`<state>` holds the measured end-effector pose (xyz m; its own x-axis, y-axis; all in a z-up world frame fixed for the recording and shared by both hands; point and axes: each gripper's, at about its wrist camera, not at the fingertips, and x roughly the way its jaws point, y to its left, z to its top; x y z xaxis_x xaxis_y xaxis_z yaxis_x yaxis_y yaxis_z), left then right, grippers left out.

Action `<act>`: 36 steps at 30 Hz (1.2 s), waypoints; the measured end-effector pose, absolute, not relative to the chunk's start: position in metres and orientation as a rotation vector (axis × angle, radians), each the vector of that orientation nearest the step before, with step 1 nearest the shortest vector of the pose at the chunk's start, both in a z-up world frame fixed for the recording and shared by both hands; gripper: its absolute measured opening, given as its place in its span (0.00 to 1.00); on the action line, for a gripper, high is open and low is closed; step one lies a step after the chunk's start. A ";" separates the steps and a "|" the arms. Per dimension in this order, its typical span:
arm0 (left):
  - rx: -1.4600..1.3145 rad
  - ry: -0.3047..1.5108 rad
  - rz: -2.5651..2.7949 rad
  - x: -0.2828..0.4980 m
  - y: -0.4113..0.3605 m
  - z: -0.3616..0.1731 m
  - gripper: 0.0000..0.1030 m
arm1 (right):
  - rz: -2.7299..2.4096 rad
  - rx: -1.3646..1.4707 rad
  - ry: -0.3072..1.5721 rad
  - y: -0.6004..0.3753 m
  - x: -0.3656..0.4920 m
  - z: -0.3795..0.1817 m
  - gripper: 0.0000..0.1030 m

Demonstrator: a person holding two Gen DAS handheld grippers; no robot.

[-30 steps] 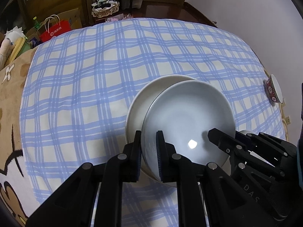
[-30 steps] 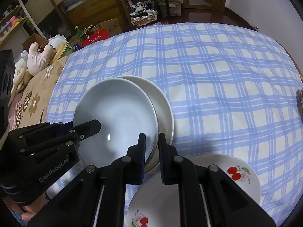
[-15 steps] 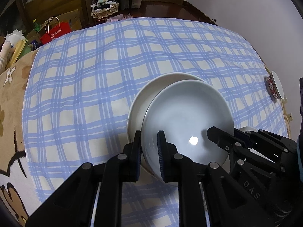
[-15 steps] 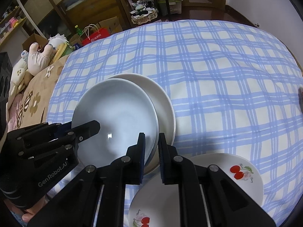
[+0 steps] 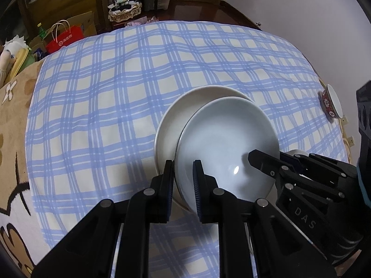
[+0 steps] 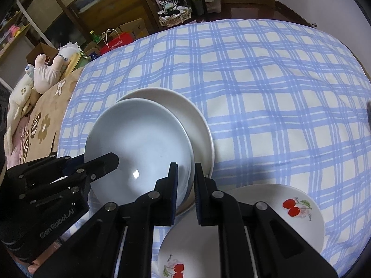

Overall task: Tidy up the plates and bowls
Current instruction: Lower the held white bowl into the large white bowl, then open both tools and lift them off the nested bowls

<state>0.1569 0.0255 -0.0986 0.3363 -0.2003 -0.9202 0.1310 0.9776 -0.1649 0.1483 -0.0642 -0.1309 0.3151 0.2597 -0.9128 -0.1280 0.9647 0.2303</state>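
A pale blue deep plate (image 5: 226, 148) hangs over a white plate (image 5: 176, 120) that lies on the blue checked cloth. My left gripper (image 5: 183, 173) is shut on the blue plate's left rim. My right gripper (image 6: 185, 176) is shut on its right rim (image 6: 185, 162). In the right wrist view the blue plate (image 6: 139, 148) covers most of the white plate (image 6: 197, 127), offset toward the near left. Each gripper shows in the other's view, at the plate's opposite edge.
A white plate with cherry prints (image 6: 266, 220) lies near the front right, under my right gripper. A small red patterned bowl (image 5: 330, 103) sits at the table's far right edge. The cloth-covered table (image 5: 116, 81) stretches behind. Clutter and furniture stand beyond.
Both grippers have carried the blue plate slightly farther over the white plate. The grips have not changed.
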 end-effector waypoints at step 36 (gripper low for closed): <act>-0.025 1.164 -0.255 0.146 0.024 -0.085 0.41 | 0.257 0.145 1.214 -0.070 0.151 -0.127 0.14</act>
